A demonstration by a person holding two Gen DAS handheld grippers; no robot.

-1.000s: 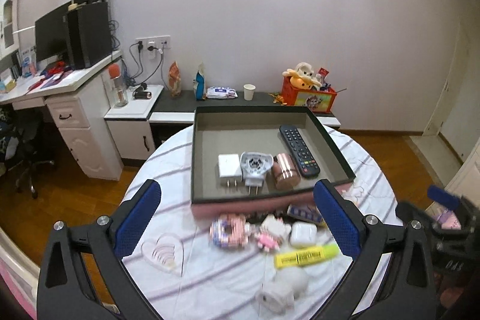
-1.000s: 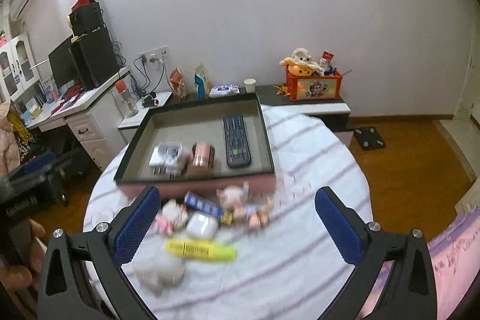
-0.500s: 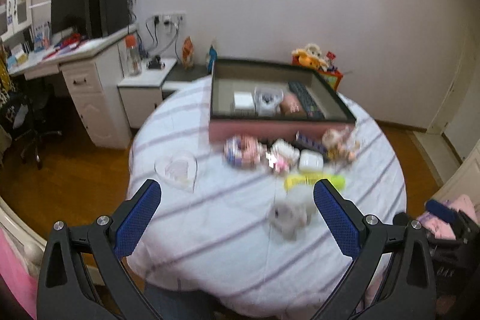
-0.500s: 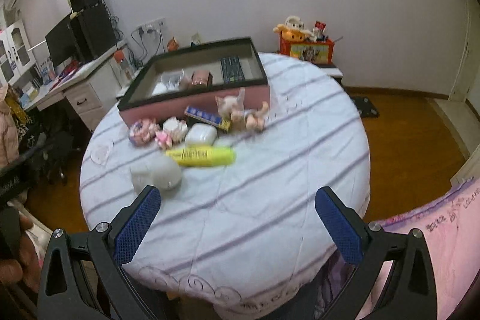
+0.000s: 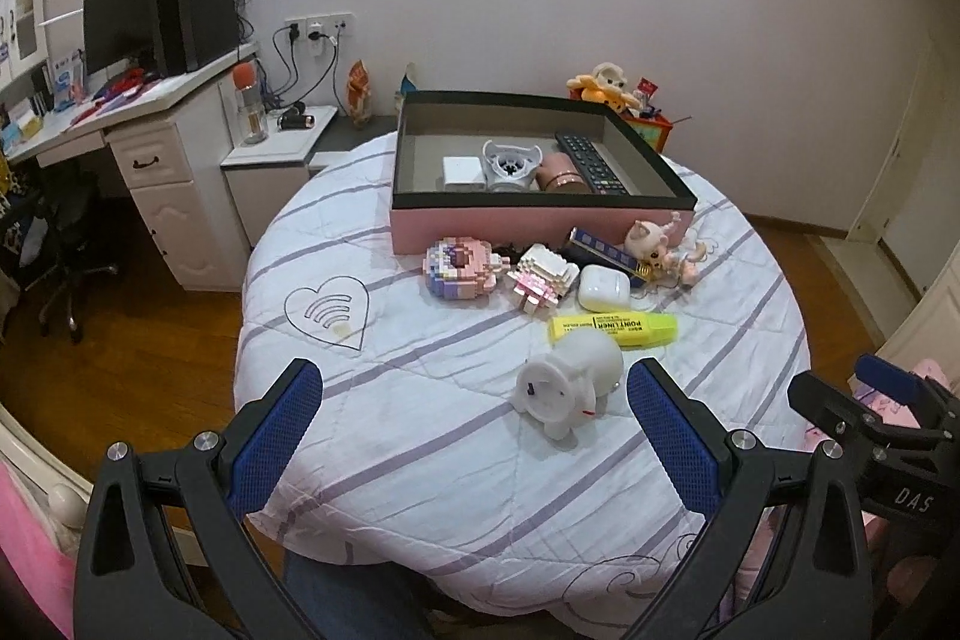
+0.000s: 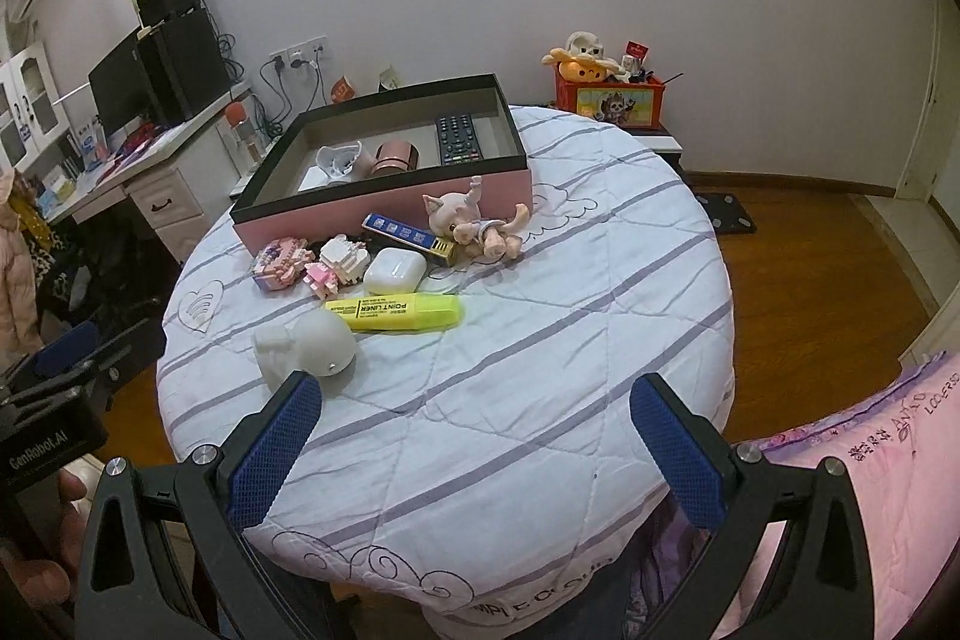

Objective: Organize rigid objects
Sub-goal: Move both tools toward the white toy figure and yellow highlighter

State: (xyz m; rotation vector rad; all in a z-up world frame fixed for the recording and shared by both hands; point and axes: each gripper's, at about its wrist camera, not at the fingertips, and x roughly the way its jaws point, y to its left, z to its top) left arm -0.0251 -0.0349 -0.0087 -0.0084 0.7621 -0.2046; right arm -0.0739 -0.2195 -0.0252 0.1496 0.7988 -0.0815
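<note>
A pink box with a black rim [image 5: 540, 223] [image 6: 384, 214] stands at the far side of the round table; inside lie a remote [image 5: 591, 154], a copper cylinder [image 5: 561, 175], a white charger [image 5: 463, 172] and a white-grey gadget [image 5: 510, 163]. In front of it lie two brick toys [image 5: 459, 268], a white earbud case [image 5: 603, 287], a yellow highlighter [image 5: 615, 328], a blue box [image 6: 405, 233], a pig doll [image 6: 474, 220] and a white whale figure [image 5: 567, 385]. My left gripper [image 5: 474, 430] and right gripper [image 6: 474, 436] are both open and empty, held back over the table's near edge.
The table has a white quilted cloth with purple stripes [image 5: 450, 460]. A white desk with a monitor [image 5: 150, 112] stands to the left. An orange toy box [image 6: 609, 100] sits on a low cabinet behind the table. Wood floor [image 6: 810, 244] lies to the right.
Both grippers have pulled back from the box towards me, so the whole table now shows. The objects on the table have not moved.
</note>
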